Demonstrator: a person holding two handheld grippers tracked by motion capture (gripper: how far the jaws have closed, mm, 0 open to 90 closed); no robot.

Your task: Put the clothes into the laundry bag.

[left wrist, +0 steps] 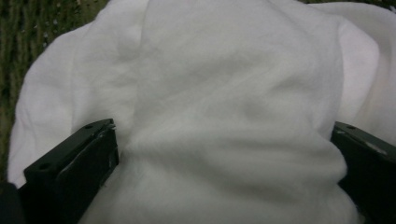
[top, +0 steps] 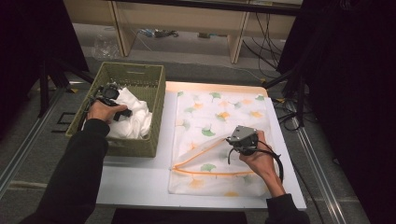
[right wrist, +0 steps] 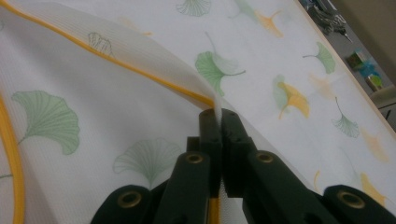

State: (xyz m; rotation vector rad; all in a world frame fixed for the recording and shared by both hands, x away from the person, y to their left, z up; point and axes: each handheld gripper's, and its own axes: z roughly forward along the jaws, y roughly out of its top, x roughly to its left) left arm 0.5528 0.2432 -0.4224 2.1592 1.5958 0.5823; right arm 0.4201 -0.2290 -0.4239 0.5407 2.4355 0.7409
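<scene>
White tabletop (top: 140, 186) under dim light, black curtains either side, wooden shelving at the back. Olive-green woven basket (top: 154, 107) at left edge of table, holding crumpled white fleece cloth (top: 133, 116). Flat white mesh laundry bag with green and orange ginkgo-leaf print and orange zip trim (top: 219, 116) spread across right half of table, just beside basket.

Left gripper (left wrist: 224, 154) down inside basket, jaws spread wide, straddling a fold of the fleece cloth (left wrist: 224, 93); fabric bulges between them, pads possibly brushing it, hard to tell at this range, no squeeze visible.

Right gripper (top: 243, 139) over near part of bag, jaws pressed together, pinching upper layer of mesh bag (right wrist: 140, 70) right at orange trim and lifting it clear of lower layer, mouth held open toward basket side.
</scene>
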